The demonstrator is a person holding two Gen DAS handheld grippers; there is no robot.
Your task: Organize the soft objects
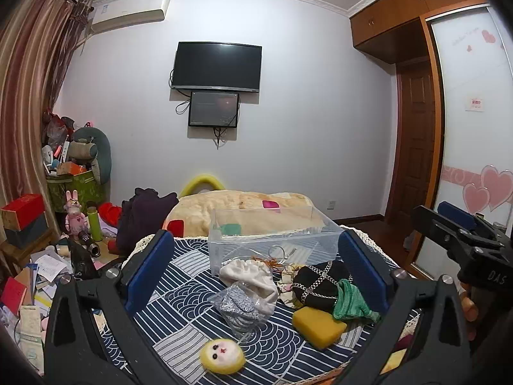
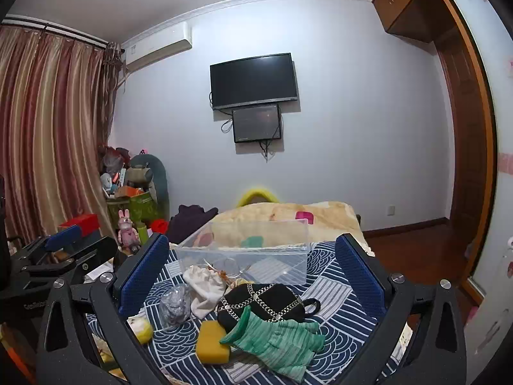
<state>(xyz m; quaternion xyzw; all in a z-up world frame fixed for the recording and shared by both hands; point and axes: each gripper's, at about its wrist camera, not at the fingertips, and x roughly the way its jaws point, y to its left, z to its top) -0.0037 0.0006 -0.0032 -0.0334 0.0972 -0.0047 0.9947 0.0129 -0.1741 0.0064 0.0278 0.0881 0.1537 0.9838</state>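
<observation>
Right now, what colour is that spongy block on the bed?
The sponge is mustard yellow, clearest in the right wrist view.

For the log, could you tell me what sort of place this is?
Most likely a home bedroom: a bed with a patterned cover, a wall-mounted TV facing it, and a sliding-door wardrobe beside striped curtains.

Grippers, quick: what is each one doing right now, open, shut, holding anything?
Left gripper: open, holding nothing, above the bed items.
Right gripper: open, holding nothing.
</observation>
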